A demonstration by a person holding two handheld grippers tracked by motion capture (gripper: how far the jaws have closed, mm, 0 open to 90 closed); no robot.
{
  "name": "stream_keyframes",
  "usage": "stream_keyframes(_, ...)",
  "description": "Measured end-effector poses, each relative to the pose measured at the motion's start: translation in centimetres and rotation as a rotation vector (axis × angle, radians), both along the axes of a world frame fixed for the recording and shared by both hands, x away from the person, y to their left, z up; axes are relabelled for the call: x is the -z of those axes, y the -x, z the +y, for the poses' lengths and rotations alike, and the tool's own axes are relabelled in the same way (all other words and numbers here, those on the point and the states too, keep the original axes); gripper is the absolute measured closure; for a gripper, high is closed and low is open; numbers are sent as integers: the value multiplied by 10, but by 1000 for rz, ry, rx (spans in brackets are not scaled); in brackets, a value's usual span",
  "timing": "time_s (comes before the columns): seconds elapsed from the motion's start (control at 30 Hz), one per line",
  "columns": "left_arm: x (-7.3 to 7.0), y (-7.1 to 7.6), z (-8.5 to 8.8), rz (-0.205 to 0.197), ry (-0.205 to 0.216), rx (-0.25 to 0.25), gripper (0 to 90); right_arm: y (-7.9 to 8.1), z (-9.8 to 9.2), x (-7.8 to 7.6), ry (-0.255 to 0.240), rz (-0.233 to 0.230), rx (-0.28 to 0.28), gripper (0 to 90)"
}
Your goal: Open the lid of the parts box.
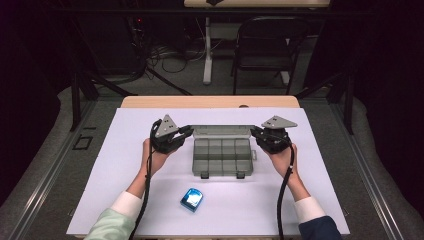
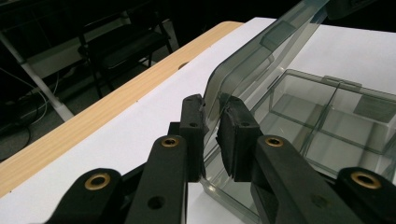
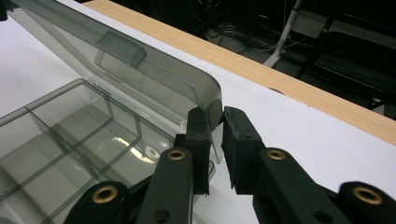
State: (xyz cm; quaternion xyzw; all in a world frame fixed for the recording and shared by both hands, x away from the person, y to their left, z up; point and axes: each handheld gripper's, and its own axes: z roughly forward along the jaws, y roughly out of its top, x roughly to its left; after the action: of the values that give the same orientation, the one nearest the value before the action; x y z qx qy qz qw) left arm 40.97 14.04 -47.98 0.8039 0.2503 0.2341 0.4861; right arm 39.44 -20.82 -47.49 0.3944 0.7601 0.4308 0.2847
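A smoky clear plastic compartment box lies in the middle of the white sheet, with its empty cells showing. Its hinged lid stands raised at the far side. My left gripper is shut on the lid's left corner, one pad on each face. On the lid's right corner my right gripper pinches the same way. Two latches sit on the box's near edge.
A small shiny blue packet lies on the white sheet, nearer the person than the box. The wooden table edge runs behind the sheet. A black folding chair and cables stand on the floor beyond.
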Motion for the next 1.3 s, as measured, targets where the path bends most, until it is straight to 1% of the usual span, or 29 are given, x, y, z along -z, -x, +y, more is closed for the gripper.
stream_keyframes(0.27,3,-7,-3,4,-1,-12,797,-7,1,2,-9,8,15,816)
stream_keyframes(0.47,5,-14,-5,11,6,-28,796,-14,2,8,-14,24,31,818)
stream_keyframes(0.8,9,-21,-8,20,12,-46,787,-23,3,17,-16,45,50,817)
stream_keyframes(1.13,14,-28,-12,26,2,-66,767,-29,5,24,-13,63,66,821)
stream_keyframes(1.3,20,-32,-14,44,-10,-73,763,-33,5,28,-13,77,73,821)
